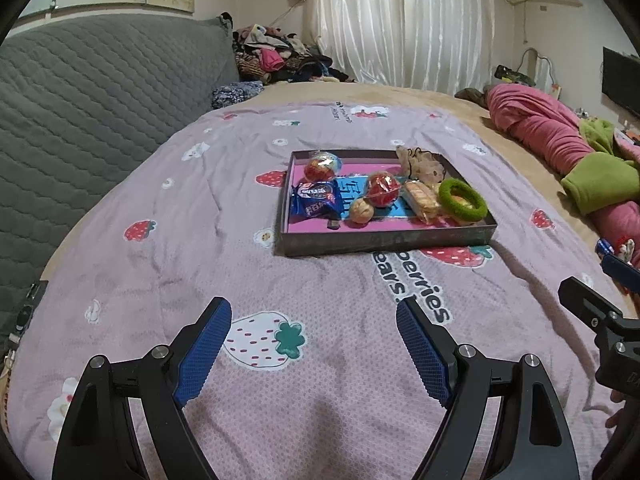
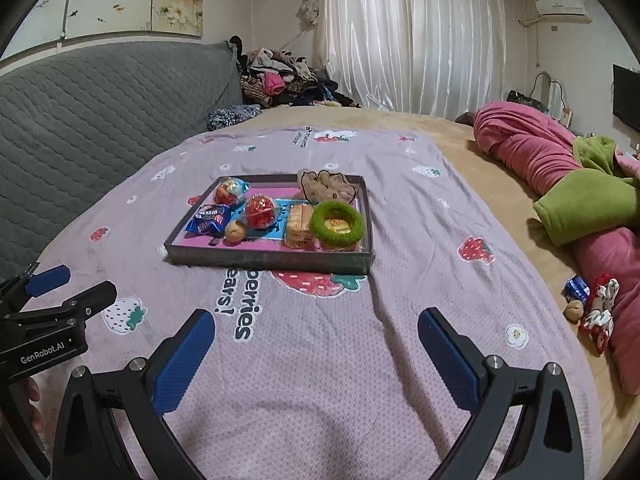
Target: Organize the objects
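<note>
A shallow dark tray [image 1: 384,240] [image 2: 268,258] rests on the pink strawberry blanket. It holds two red wrapped balls [image 1: 383,189] [image 2: 260,211], a blue snack packet [image 1: 314,200] [image 2: 209,218], a walnut [image 1: 361,211] [image 2: 235,232], a packed biscuit [image 1: 420,200] [image 2: 299,220], a green hair ring [image 1: 463,200] [image 2: 337,220] and a beige scrunchie [image 1: 420,164] [image 2: 326,186]. My left gripper [image 1: 318,312] is open over bare blanket, short of the tray. Beside it my right gripper [image 2: 316,322] is also open, with nothing between its fingers.
A rolled pink and green blanket [image 2: 576,184] lies along the right. Near it sit a small blue packet [image 2: 577,288], a walnut [image 2: 574,311] and a strawberry-print scrunchie [image 2: 602,312]. A grey quilted headboard [image 1: 100,100] stands left; a clothes pile [image 2: 280,76] is behind.
</note>
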